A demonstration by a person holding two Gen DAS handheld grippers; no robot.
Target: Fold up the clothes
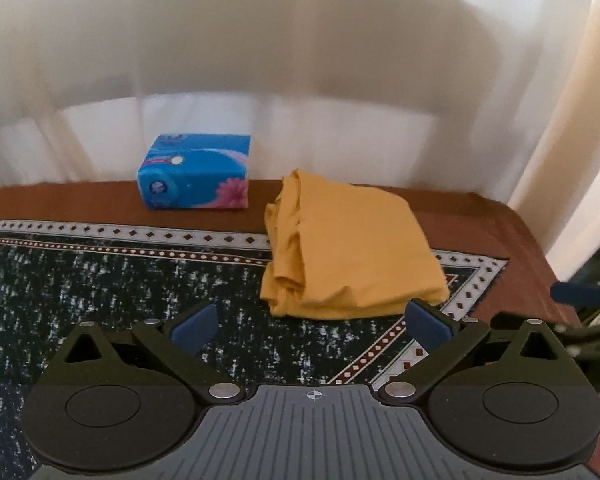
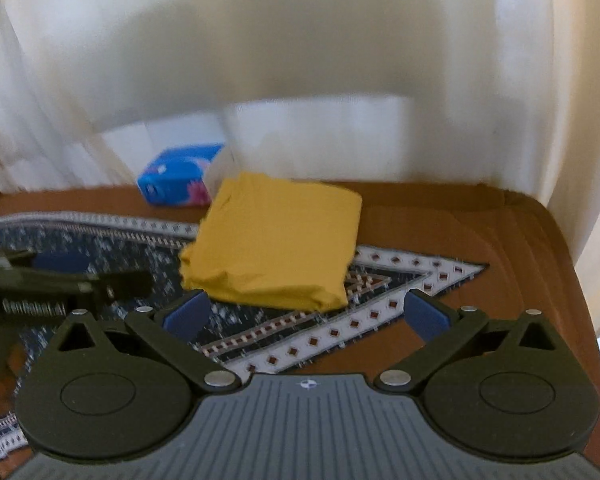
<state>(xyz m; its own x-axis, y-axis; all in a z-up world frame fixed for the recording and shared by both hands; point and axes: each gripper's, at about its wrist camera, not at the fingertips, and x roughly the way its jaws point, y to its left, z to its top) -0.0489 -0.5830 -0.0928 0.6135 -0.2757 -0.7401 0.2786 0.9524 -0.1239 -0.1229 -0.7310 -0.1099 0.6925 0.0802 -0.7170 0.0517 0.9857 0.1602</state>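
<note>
A yellow garment (image 1: 352, 248) lies folded into a thick square on the patterned mat, near the table's far right; it also shows in the right wrist view (image 2: 276, 244). My left gripper (image 1: 312, 322) is open and empty, hovering just short of the garment's near edge. My right gripper (image 2: 306, 312) is open and empty, also just short of the garment's near edge. The left gripper's body shows at the left of the right wrist view (image 2: 60, 284).
A blue tissue pack (image 1: 194, 172) stands on the brown table (image 1: 80, 200) left of the garment, near the far edge. A dark patterned mat (image 1: 100, 280) covers the table. White curtains (image 1: 300, 80) hang behind. The table's right edge (image 2: 572, 264) is close.
</note>
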